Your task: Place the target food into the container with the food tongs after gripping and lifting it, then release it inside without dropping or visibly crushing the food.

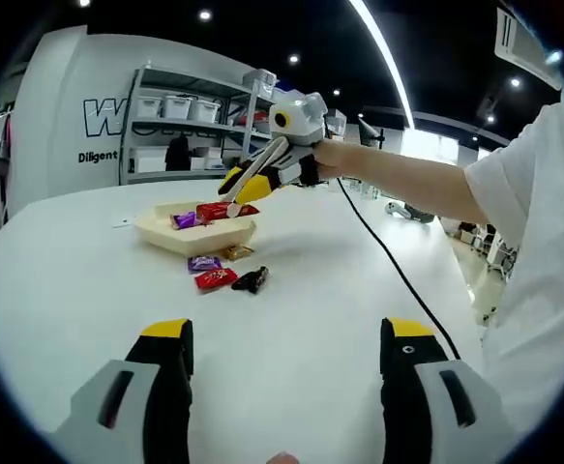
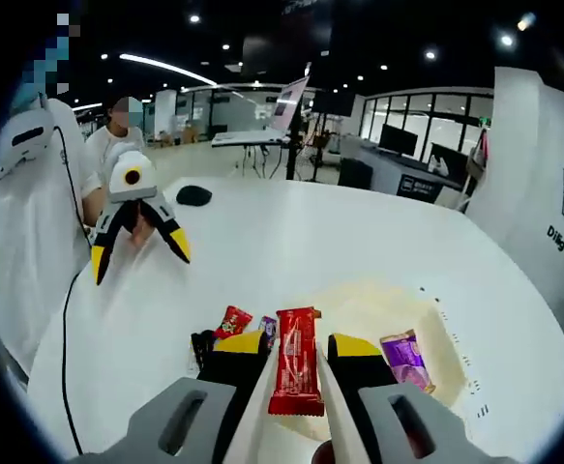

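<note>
A red wrapped bar is clenched between the white arms of the food tongs held in the right tongs, hanging just above the cream container, where a purple wrapped sweet lies to its right. From the left gripper view, the same bar sits over the container on the white tabletop, with purple, red, gold and black sweets scattered just in front. The left tongs are released, well apart from the container.
</note>
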Available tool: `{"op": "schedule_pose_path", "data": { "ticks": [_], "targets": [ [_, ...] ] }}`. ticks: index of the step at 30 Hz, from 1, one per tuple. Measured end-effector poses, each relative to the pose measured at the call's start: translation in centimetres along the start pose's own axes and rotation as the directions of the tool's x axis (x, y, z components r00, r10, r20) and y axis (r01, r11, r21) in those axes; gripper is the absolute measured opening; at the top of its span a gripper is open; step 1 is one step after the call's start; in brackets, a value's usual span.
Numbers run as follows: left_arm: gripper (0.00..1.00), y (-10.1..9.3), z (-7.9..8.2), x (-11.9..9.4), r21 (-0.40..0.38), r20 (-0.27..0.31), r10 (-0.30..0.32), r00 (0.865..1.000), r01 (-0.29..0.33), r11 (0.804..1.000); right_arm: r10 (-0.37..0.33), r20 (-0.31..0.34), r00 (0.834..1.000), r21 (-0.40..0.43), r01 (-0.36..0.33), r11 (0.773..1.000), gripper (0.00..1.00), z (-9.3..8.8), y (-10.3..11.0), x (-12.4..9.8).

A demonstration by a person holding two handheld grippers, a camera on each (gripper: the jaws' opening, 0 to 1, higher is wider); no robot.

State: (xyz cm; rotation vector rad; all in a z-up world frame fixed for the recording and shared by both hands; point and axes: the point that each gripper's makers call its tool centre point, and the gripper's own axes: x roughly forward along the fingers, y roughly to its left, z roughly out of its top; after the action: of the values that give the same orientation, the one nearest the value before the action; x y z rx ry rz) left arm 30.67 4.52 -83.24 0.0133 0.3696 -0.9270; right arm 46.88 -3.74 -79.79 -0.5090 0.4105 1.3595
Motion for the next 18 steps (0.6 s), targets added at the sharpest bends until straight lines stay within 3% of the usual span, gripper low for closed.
{"op": "schedule_pose_path", "data": {
  "ticks": [18],
  "targets": [
    [0.77, 0.6, -0.4, -0.2, -0.009, -0.01, 0.014, 1.0, -0.014, 1.0, -0.003, -0.026, 1.0, 0.042, 0.005, 0.999, 0.18, -1.3, -3.7, 2.2]
  ]
}}
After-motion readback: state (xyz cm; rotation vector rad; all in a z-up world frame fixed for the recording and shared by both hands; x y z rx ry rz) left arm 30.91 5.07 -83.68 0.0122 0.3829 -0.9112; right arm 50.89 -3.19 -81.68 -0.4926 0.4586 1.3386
